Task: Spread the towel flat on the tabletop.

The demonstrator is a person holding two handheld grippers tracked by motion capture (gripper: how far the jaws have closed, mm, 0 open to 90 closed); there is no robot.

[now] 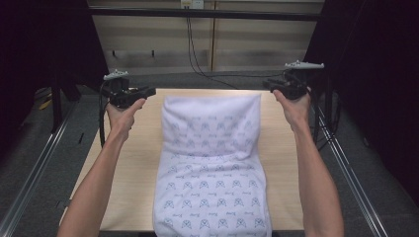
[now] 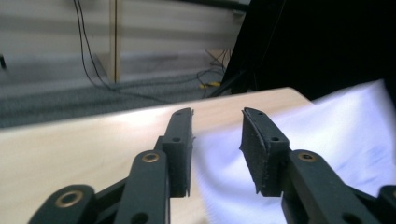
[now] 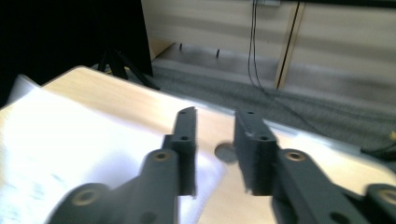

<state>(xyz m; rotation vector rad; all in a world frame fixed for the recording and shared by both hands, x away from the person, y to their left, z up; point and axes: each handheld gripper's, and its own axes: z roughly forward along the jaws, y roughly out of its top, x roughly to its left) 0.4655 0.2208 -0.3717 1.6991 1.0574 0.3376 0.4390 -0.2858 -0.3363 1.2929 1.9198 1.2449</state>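
1. White cloth printed with small blue marks, the one pillowcase (image 1: 210, 163) is lying flat down the middle of the counter (image 1: 133, 163); its near end is running off the bottom edge of the high view, so that end is cut off.
2. The far third of the pillowcase is sitting slightly puffed, with a soft crease across it; the blue marks are too small to make out.
3. Two bare forearms are reaching forward from the bottom of the high view, one along each side of the pillowcase, wrists raised.
4. The left tongs (image 1: 148, 91) are hovering over the counter's far left part, tips pointing inward at the pillowcase's far left corner and standing just short of it.
5. The right tongs (image 1: 267, 84) are mirroring them beside the far right corner.
6. In the left gripper view the left tongs (image 2: 217, 140) are standing apart with nothing between them, blurred white cloth lying below.
7. In the right gripper view the right tongs (image 3: 215, 140) are likewise gaping and gripping nothing, above the cloth's edge and bare wood.
8. Beyond the counter, dark cables (image 1: 195, 54) are hanging down a pale wall.
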